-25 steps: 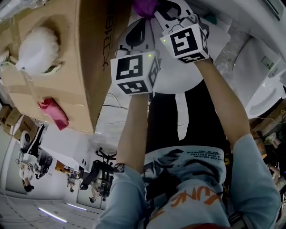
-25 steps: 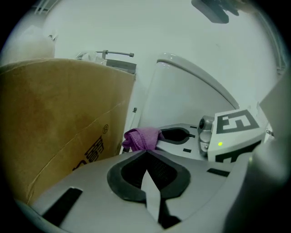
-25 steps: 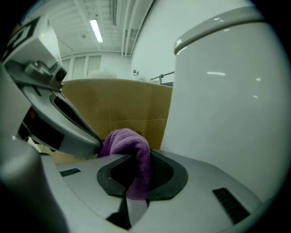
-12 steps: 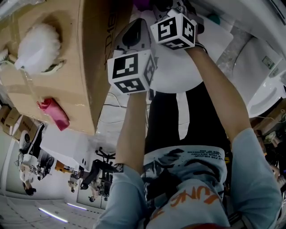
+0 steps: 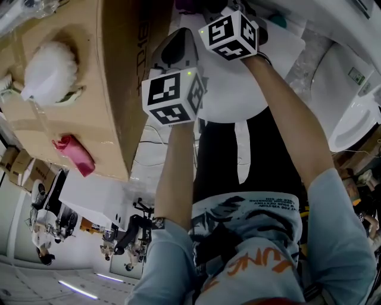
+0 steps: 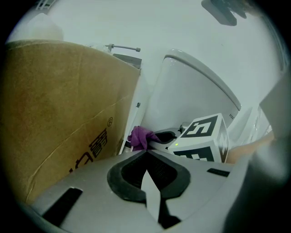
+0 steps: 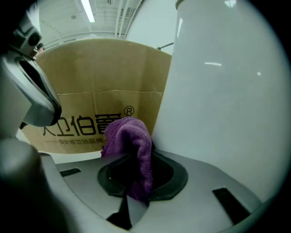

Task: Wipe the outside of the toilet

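Looking along the left gripper: jaws together, tips touching, nothing btwn them. Room here is a plain white wall up top. A brown cardboard box w/ printed characters fills the left side. The white toilet rises at right, w/ a narrow gap btwn the two. We see a purple cloth in that gap just past our jaw tips, and a marker cube to its right. A metal pipe fitting pokes out above the box's top edge; what it joins to is hidden.

Right gripper view: the right gripper is clamped on the cloth, which bunches above the jaws and hangs down btwn the pads. The cloth sits just beside the toilet's smooth white wall, by the box's lower right corner. We can't tell if it touches. Ceiling strip lights show over the box's top edge.

Head view: our two forearms reach up-frame, cubes side by side over the toilet's rounded white rim. Right jaws and most of the cloth are cut off by the top edge. On the box's face are a white fluffy thing near the left edge and a pink item near the lower edge; we can't ID either. Bg room at bottom left: pale floor and dark stands, too small to make out.
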